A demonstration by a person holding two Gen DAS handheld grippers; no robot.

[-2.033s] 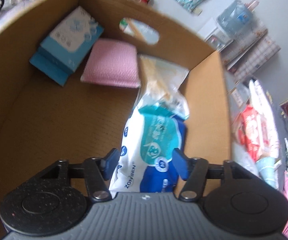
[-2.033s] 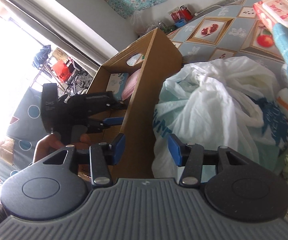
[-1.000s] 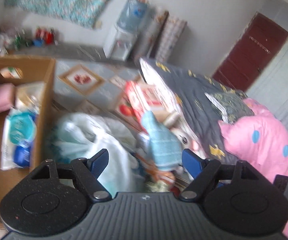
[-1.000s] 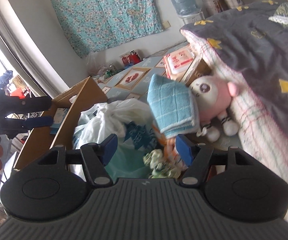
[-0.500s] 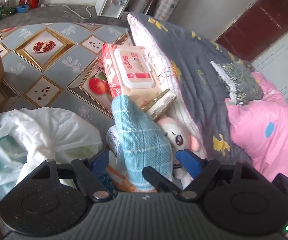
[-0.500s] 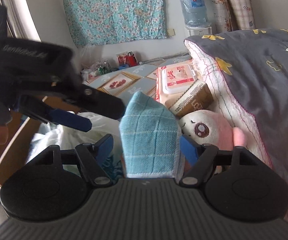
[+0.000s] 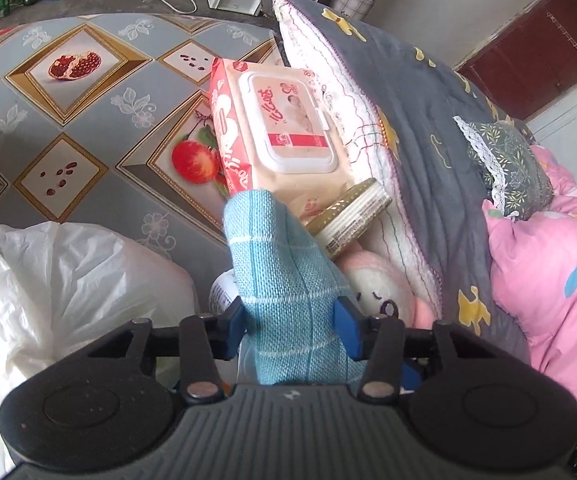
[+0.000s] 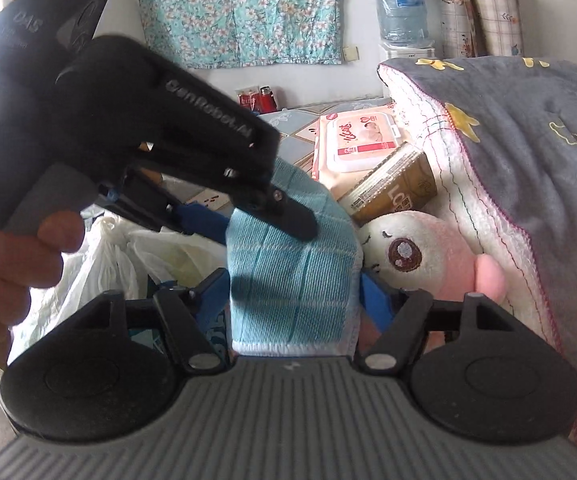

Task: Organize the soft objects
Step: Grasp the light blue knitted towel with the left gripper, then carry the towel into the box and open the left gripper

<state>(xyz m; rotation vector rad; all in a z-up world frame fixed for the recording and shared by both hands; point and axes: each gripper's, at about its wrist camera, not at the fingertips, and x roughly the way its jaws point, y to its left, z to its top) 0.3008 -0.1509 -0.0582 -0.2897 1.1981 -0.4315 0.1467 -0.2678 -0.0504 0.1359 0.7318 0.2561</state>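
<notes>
A folded light-blue checked towel (image 7: 284, 288) stands upright on the pile of things beside the bed. My left gripper (image 7: 290, 326) is shut on it, with both blue pads pressed against its sides. My right gripper (image 8: 294, 300) is shut on the lower part of the same towel (image 8: 288, 280). In the right wrist view the left gripper's fingers (image 8: 288, 216) reach over the towel's top. A pink and white plush toy (image 8: 420, 256) lies right of the towel.
A red and pink wet-wipes pack (image 7: 276, 132) and a gold carton (image 7: 348, 212) lie behind the towel. A white plastic bag (image 7: 60, 288) sits to the left. A grey quilt (image 7: 428, 140) and a pink pillow (image 7: 556, 280) are on the right. The floor has a patterned mat (image 7: 76, 92).
My left gripper swung away from the cardboard box over to the pile and closed on the blue towel. My right gripper moved in and closed on the same towel.
</notes>
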